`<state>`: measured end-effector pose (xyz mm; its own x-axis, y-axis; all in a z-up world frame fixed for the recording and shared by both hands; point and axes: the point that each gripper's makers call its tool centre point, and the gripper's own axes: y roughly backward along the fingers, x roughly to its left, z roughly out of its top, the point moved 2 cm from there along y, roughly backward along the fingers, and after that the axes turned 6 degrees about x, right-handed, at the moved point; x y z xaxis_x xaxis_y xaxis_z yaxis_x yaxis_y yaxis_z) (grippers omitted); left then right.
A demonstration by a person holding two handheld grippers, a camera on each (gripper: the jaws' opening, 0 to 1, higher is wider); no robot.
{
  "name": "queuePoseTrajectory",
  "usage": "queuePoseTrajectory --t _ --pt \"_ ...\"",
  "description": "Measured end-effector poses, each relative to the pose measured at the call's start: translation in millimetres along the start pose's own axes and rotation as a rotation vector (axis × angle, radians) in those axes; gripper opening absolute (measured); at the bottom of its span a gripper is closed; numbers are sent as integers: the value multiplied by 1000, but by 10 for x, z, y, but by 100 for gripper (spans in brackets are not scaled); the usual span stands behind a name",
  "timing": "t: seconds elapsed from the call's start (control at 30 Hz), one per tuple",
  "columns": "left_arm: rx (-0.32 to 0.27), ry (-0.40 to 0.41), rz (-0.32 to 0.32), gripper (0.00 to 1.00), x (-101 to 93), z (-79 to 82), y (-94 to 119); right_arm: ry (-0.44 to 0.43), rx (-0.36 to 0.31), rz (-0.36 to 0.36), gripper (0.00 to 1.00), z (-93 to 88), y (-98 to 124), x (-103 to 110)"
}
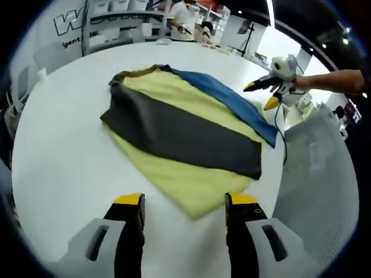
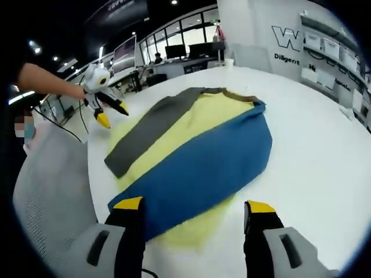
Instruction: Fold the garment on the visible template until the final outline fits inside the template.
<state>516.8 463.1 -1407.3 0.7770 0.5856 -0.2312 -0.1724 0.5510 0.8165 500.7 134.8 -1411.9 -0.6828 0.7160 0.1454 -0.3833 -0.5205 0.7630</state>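
Garment (image 1: 185, 136) lay flat on the round white table (image 1: 64, 156), partly folded: yellow body, a grey panel (image 1: 179, 130) laid across it, a blue panel (image 1: 226, 98) along the far side. Seen from the opposite side in the right gripper view, with the blue panel (image 2: 203, 165) nearest. No template outline made out on the tabletop, so fit could not be judged.

Left gripper (image 1: 184, 208) hovered just short of the yellow hem, jaws apart, nothing between them. Right gripper (image 2: 194, 214) held low over the blue panel's near edge, jaws likewise apart and empty; also visible across the table (image 1: 268, 92).

Likely risks: pinching only the top layer and dragging the blue or grey panel askew; pulling the cloth toward the table edge; an uneven lift from the two sides skewing the fold.
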Motion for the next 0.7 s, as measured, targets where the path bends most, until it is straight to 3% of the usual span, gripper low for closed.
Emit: queuePoseTrajectory --t 0.2,0.37,0.6,0.7 --pt "29 37 -49 46 -134 -164 -32 -21 21 21 62 -161 34 91" --pt "6 49 -63 41 -185 -150 -41 -27 28 37 51 -225 35 176" --pt "-18 5 -77 33 -303 -199 -50 -24 52 47 43 -305 32 273" --pt "-22 -36 -73 22 -294 -241 -3 -13 75 53 33 -371 53 301"
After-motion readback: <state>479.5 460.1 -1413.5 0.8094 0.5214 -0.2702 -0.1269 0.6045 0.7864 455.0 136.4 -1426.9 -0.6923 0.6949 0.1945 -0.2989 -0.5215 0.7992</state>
